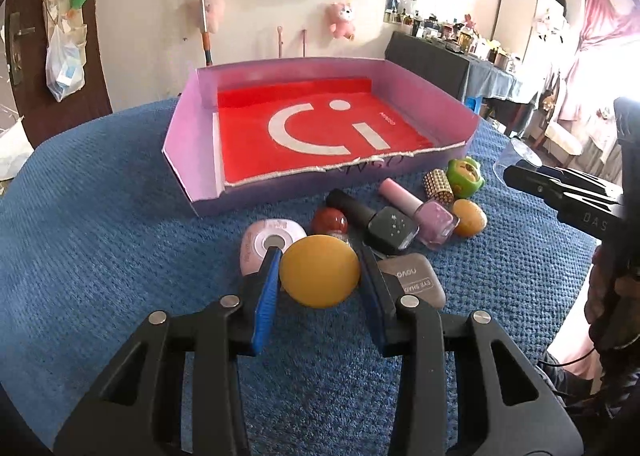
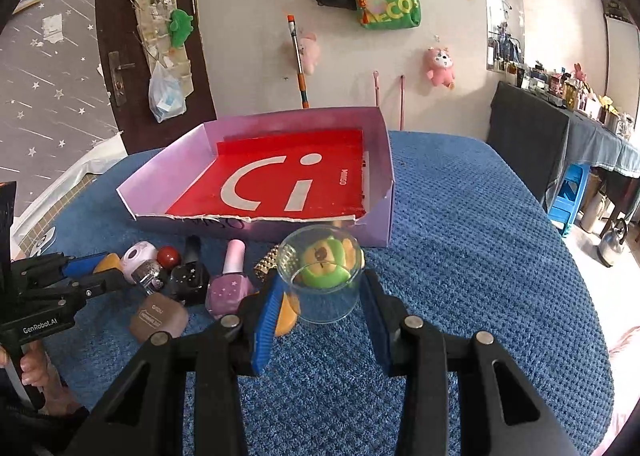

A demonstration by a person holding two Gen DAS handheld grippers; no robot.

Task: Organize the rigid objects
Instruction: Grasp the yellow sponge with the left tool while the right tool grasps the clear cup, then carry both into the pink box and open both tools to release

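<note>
Closest in on the left wrist view is the left gripper (image 1: 318,276), with its blue pads either side of a yellow-orange ball (image 1: 319,271). Both pads look pressed against the ball, so I'd call that a real hold, jaws about half open with the ball filling the gap. On the right wrist view the right gripper (image 2: 320,292) has a clear glass cup (image 2: 323,270) between its fingers; the near-left pad touches it, but I can't tell if the far one does, so the grip is a maybe.

Everything else sits in a cluster on the blue cloth (image 1: 100,236), just in front of the near wall of the pink tray (image 1: 192,123): black nail polish bottle (image 1: 374,221), pink nail polish bottle (image 1: 420,211), red ball (image 1: 330,220), tape roll (image 1: 266,246), brown eyeshadow case (image 1: 416,282), green toy (image 1: 464,175) and a second yellow ball (image 1: 469,217).

My guess for the step: lift the ball into the tray. It's round and smooth, so keep the squeeze centred on its widest part and lift straight up before heading far, clearing the torn near edge. Set it down low on the red liner (image 1: 320,135) so it doesn't roll.
</note>
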